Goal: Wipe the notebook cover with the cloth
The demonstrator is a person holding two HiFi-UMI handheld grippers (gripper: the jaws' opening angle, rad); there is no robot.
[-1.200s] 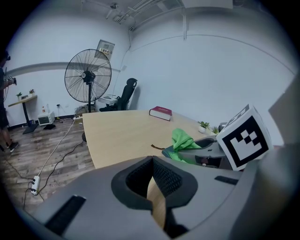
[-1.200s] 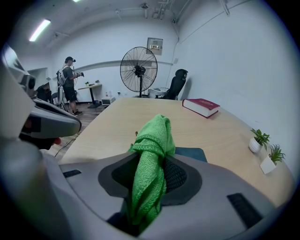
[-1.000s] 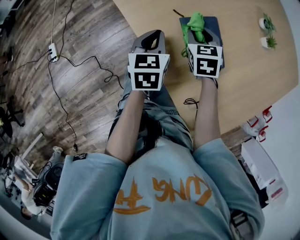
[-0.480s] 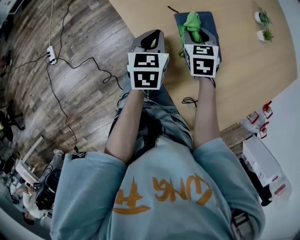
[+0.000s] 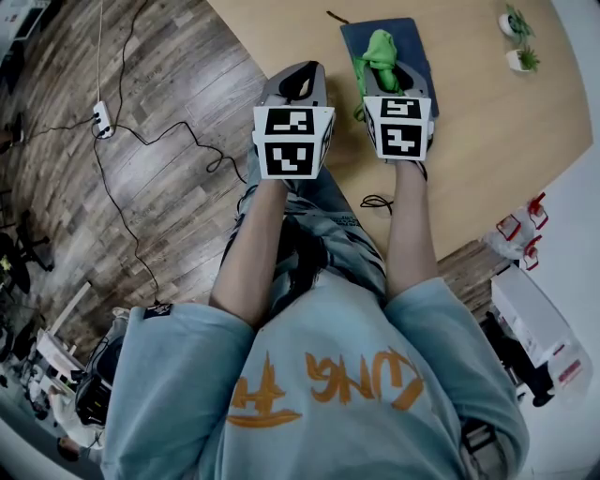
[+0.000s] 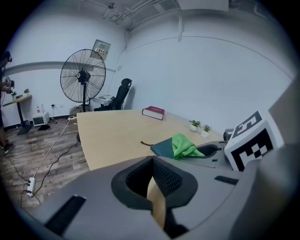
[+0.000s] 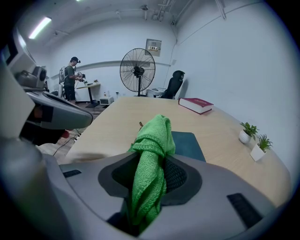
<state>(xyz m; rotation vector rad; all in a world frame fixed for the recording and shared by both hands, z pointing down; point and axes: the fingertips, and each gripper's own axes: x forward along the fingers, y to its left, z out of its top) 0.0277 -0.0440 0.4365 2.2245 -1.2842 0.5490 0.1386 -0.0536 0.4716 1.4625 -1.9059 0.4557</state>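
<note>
The wooden table (image 5: 487, 141) spreads out ahead of me. My pale blue shirt (image 5: 319, 394) carries orange lettering, but from up here I cannot read it whole.

The notebook (image 5: 412, 42) lies flat on the table near its left edge. It is dark teal, and no title or label on the cover can be read. Its long axis runs away from me, the far end leaning a little left, and a thin dark strap (image 5: 334, 16) sticks out past that far left corner.

My left gripper (image 6: 152, 161) hangs level beside the table edge. Its jaws are together at the tips with nothing between them. My right gripper (image 7: 150, 173) is over the near end of the notebook, jaws clamped on the green cloth (image 7: 152, 145). The cloth bunches up out of the jaws and over the cover — whether it presses on the cover I cannot tell. Each marker cube shows only black-and-white squares, no words.

Farther along the table lies a red book (image 6: 153, 112), closed, its print too small to read. Two small potted plants (image 7: 253, 136) stand near the right edge.
</note>
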